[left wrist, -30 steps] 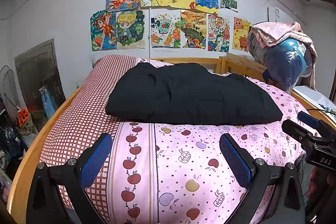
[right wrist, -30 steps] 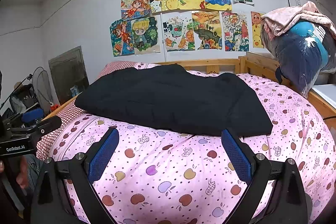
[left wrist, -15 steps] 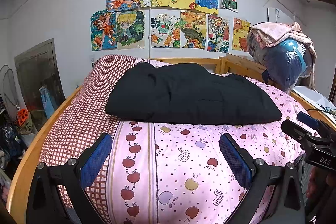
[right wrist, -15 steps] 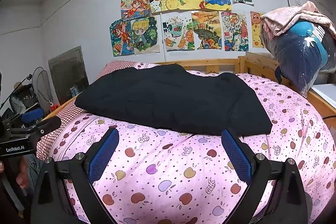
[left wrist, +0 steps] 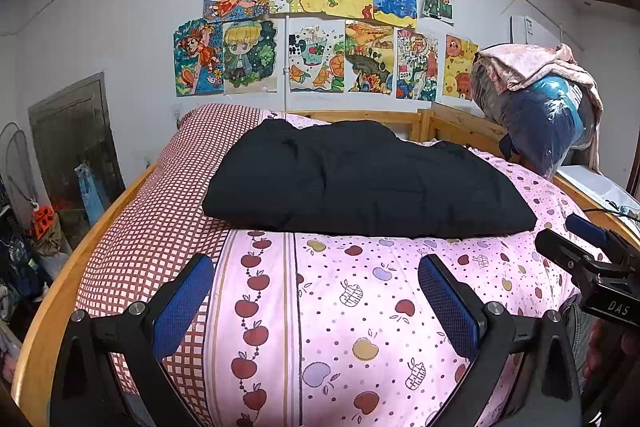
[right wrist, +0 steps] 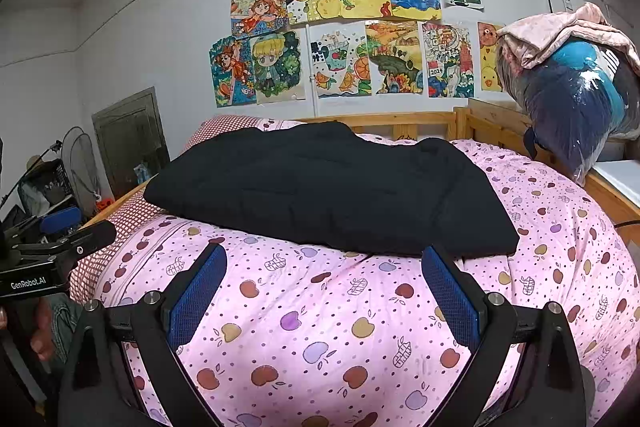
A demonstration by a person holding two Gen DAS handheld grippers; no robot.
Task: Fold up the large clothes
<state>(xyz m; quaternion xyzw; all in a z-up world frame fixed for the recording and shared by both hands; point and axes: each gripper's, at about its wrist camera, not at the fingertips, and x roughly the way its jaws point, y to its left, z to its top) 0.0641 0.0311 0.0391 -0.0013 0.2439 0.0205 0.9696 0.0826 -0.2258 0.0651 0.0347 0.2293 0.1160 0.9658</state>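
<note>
The black garment (left wrist: 368, 179) lies ahead of both our claws, long axis left to right; our right claw (right wrist: 324, 283) sits nearer, left claw (left wrist: 316, 291) farther, both released.

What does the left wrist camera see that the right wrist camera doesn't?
Only the left wrist view shows the wide red checked strip of bedding nearly whole, the band of red apples beside it, and the right gripper at its right edge.

Only the right wrist view shows the standing fan by the dark door, and the left gripper at its left edge.

Both show the black garment lying on the pink fruit-print quilt, the drawings on the wall, the bagged bundle, and their own open gripper.
</note>
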